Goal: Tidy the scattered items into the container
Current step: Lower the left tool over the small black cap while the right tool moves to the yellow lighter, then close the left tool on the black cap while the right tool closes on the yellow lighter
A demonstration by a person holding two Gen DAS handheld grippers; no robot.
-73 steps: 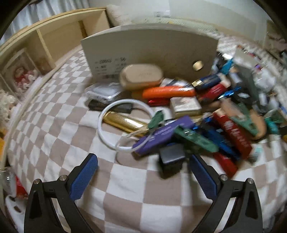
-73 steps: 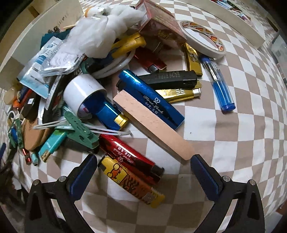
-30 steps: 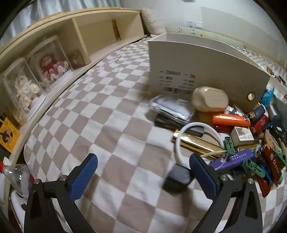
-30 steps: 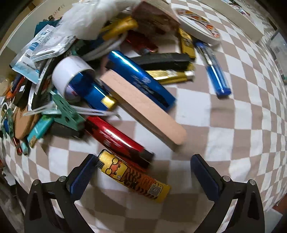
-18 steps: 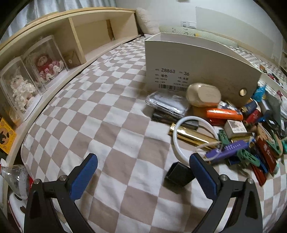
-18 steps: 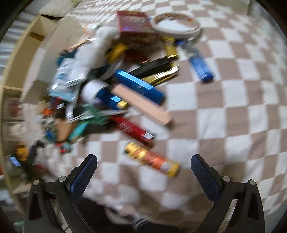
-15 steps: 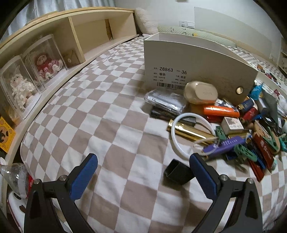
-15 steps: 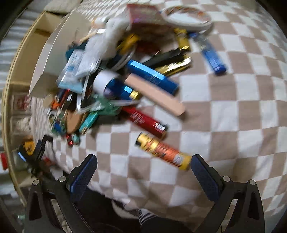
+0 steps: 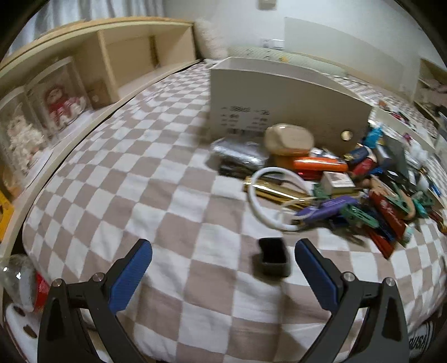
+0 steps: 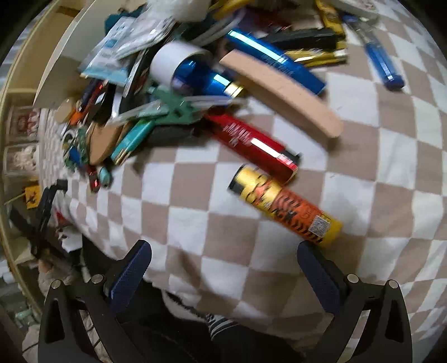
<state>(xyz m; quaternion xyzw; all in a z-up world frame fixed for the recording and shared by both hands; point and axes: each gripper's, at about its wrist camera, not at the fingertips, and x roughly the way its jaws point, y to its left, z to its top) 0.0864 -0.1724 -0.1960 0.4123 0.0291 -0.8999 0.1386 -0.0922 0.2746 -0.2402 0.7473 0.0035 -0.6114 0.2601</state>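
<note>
Black small box (image 9: 273, 256) near left gripper (image 9: 222, 264) – light, rigid, pinch its sides; both grippers wide apart, nothing held – right gripper (image 10: 223, 268) incl.

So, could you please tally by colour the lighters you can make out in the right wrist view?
Blue lighters: 3
Red lighter: 1
Yellow-orange lighter: 1
Gold lighters: 2
Black lighter: 1
Teal lighter: 1
Total: 9; the blurred heap may hide more.
</note>
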